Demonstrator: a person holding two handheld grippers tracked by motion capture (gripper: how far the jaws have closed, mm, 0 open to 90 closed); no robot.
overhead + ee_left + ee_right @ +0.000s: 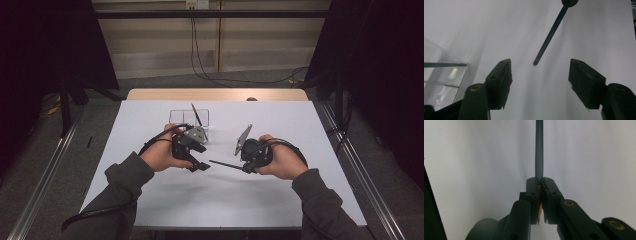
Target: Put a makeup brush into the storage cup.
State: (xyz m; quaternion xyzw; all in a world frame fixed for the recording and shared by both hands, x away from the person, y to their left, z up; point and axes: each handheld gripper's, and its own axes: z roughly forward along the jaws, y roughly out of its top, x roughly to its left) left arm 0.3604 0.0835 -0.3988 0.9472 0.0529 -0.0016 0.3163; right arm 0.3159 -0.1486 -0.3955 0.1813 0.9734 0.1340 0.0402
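Right gripper [540, 181] fingers clamp dark pen [226, 165], pen aimed at left gripper [201, 165]. Left jaws apart, pen tip [535, 63] just ahead of gap, untouched. Step likely handover. Next: left advances, pinches tip end, then right lets go. Clear holder [176, 116] behind.

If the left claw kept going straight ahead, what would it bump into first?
Probably the pen that the right claw holds. Its tip hangs just ahead, between the left claw's open jaws, untouched. Depth is hard to judge; the white table lies behind.
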